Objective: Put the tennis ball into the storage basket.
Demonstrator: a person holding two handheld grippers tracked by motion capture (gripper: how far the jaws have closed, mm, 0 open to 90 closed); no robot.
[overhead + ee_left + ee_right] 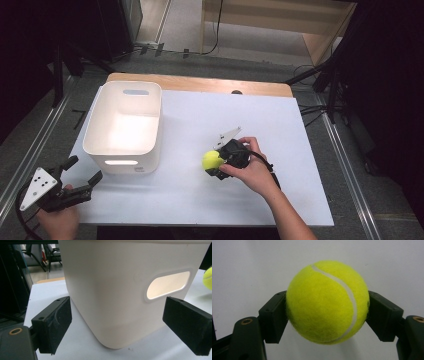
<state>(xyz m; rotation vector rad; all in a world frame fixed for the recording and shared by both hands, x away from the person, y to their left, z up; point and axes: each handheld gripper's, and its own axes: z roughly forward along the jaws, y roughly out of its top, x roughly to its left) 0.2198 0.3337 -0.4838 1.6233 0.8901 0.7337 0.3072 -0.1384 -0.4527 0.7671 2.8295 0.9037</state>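
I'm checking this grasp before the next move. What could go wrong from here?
1. The right gripper pinches the tennis ball only at its sides; a round, fuzzy ball might slip out and roll across the white table.
2. The left gripper sits open right beside the white bin; a careless swing could knock the bin.

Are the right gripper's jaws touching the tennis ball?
Touching. The right gripper view shows both jaws of the right gripper pressed against opposite sides of the tennis ball, no gap.

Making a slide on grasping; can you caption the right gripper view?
Right gripper shut on a yellow tennis ball, jaws pressing its two sides, above the white tabletop.
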